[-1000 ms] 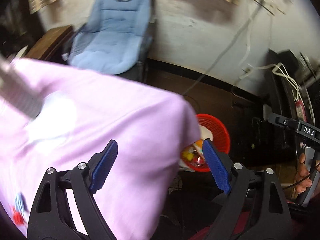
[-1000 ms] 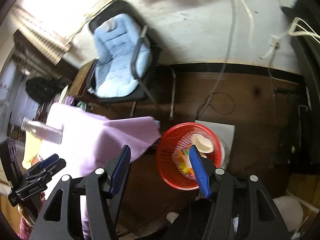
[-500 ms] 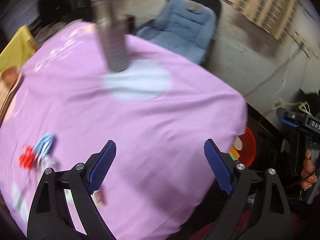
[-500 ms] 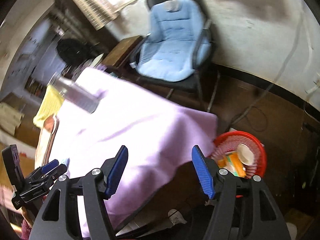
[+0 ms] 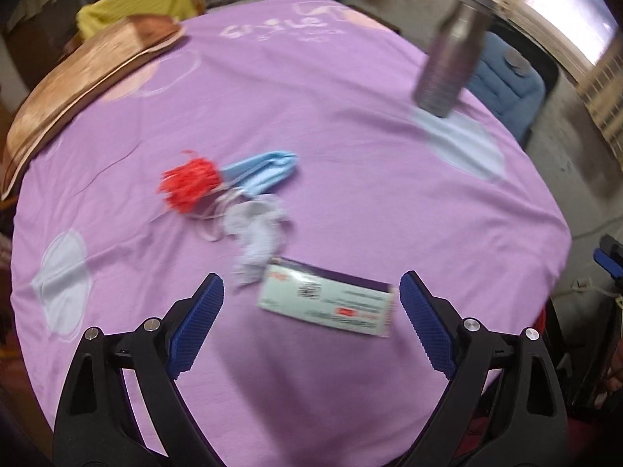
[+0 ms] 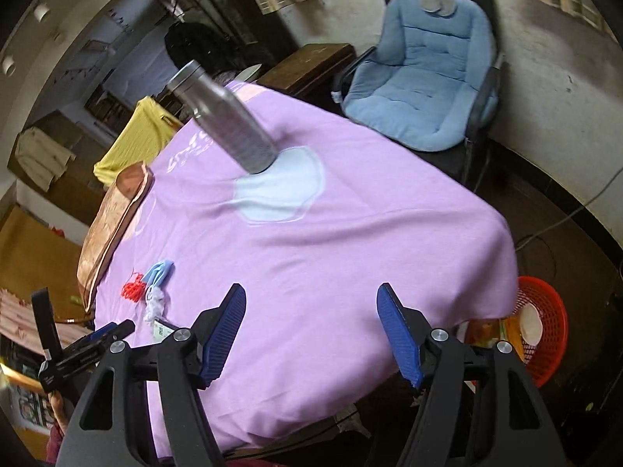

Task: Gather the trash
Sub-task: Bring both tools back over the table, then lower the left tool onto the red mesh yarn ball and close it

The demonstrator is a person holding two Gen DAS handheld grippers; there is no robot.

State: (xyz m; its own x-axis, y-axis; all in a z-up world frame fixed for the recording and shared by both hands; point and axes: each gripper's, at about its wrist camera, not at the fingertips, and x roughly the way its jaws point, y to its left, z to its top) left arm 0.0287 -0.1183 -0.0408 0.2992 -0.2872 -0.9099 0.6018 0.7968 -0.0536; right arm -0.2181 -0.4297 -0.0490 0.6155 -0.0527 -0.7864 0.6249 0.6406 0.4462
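Trash lies on a purple tablecloth [image 5: 350,194]: a flat white wrapper with print [image 5: 327,301], a crumpled white scrap [image 5: 257,233], a red mesh tuft [image 5: 190,185] and a light blue piece [image 5: 264,169]. My left gripper [image 5: 311,311] is open and empty, its jaws on either side of the white wrapper, just above it. My right gripper [image 6: 311,330] is open and empty over the table's near edge. The trash also shows small at the left of the right wrist view, with the red tuft [image 6: 132,292] there. A red basket [image 6: 541,334] with trash in it stands on the floor.
A tall grey metal bottle [image 5: 451,62] stands at the far side of the table; it also shows in the right wrist view [image 6: 226,116]. A brown cushion [image 5: 78,89] lies at the left edge. A blue padded chair [image 6: 424,78] stands beyond the table.
Both views have swung from the floor and red basket up onto the table. The left gripper now hovers over the white wrapper. Both stayed open.
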